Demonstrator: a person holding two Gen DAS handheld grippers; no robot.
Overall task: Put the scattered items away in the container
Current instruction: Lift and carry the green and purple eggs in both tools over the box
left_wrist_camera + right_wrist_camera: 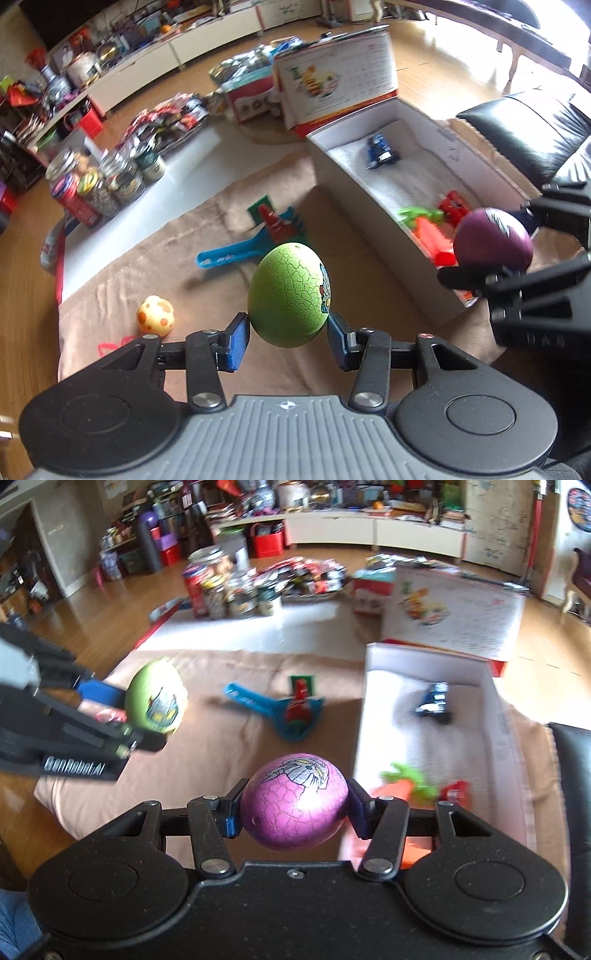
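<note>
You can read "GenRobot.AI" in white on the side of the left gripper (147, 720); other print is blurred.

Your tan blanket (155, 258) covers the floor (22, 295); on it lie a spotted yellow ball (155, 315), a blue scoop (236, 254) and the white box (369, 206)
</note>
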